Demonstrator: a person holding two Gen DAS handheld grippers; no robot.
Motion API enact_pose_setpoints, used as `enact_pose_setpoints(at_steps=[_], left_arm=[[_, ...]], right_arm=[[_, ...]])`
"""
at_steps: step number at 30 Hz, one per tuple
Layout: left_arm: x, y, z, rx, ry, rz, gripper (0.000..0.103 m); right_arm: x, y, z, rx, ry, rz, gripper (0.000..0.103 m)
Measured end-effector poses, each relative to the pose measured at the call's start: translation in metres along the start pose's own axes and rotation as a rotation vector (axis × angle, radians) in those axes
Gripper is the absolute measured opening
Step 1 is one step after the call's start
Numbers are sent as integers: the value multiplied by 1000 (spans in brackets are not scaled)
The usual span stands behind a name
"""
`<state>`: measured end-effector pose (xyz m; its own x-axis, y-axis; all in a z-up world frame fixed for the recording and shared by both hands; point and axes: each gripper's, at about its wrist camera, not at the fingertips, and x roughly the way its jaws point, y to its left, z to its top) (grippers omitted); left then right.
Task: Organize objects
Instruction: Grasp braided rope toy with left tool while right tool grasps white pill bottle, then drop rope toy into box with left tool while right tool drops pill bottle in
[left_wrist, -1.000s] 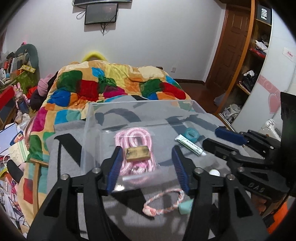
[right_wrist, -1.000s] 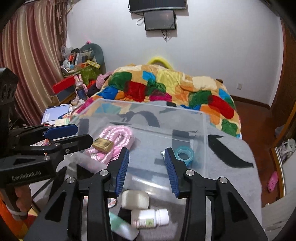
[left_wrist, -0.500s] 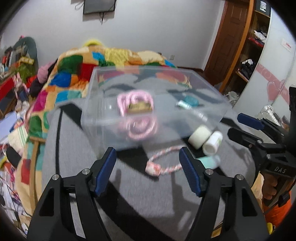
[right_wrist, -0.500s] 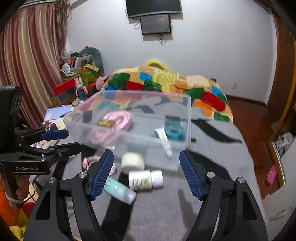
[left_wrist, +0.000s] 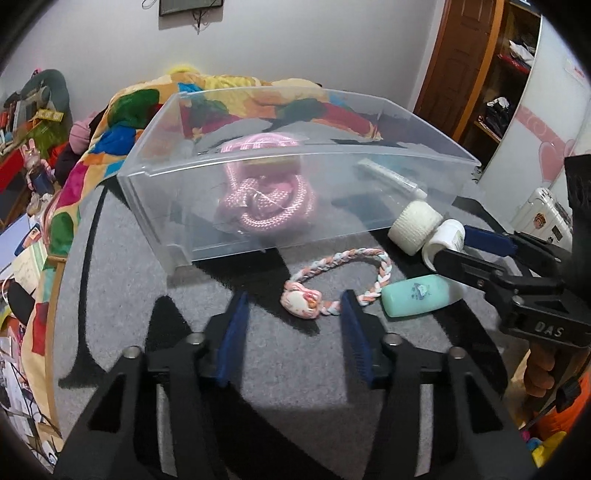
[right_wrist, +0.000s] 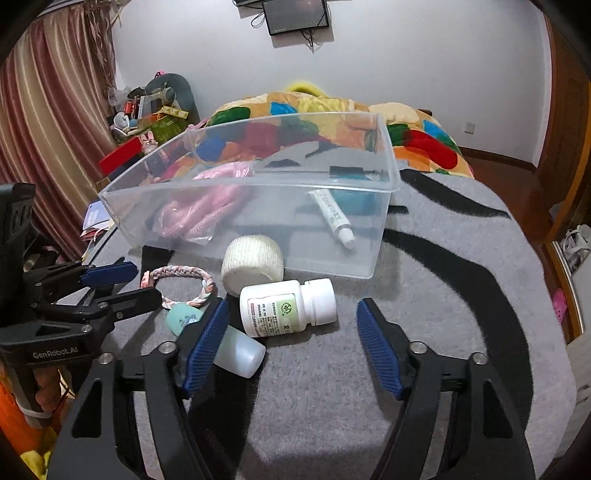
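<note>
**Clear box on the gray blanket, small things beside it**

The clear box sits on a gray blanket with black stripes. Its open top faces up. Inside it lies a pink rope in a bag, with a tan tag on it. A white tube lies in the box too, and a teal roll sits just behind the tube.

4 small things lie on the blanket in front of the box. A white roll of tape touches the front wall of the box. A white pill bottle lies on its side just in front of the tape roll, with its cap pointing right. A mint green bottle lies on its side near it. A braided bracelet, pink, white and blue, lies flat with a pink charm at one end.

The left gripper hangs low over the blanket. Its 2 blue pads are apart and hold nothing. The charm of the bracelet shows between the tips.

The right gripper is also spread wide and holds nothing. The pill bottle lies between its tips. Its left pad covers part of the mint green bottle.

Behind the box is a bed with a quilt of many colors. A dark screen hangs on the white wall.
</note>
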<state>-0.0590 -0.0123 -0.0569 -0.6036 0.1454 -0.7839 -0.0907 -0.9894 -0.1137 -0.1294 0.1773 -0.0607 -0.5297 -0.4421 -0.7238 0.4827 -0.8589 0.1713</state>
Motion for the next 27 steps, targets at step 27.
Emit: enact_pose_setpoints(at_steps=[27], left_arm=[[-67, -6, 36, 23, -163, -85, 18]], right_arm=[[-52, 9, 22, -31, -158, -13, 47]])
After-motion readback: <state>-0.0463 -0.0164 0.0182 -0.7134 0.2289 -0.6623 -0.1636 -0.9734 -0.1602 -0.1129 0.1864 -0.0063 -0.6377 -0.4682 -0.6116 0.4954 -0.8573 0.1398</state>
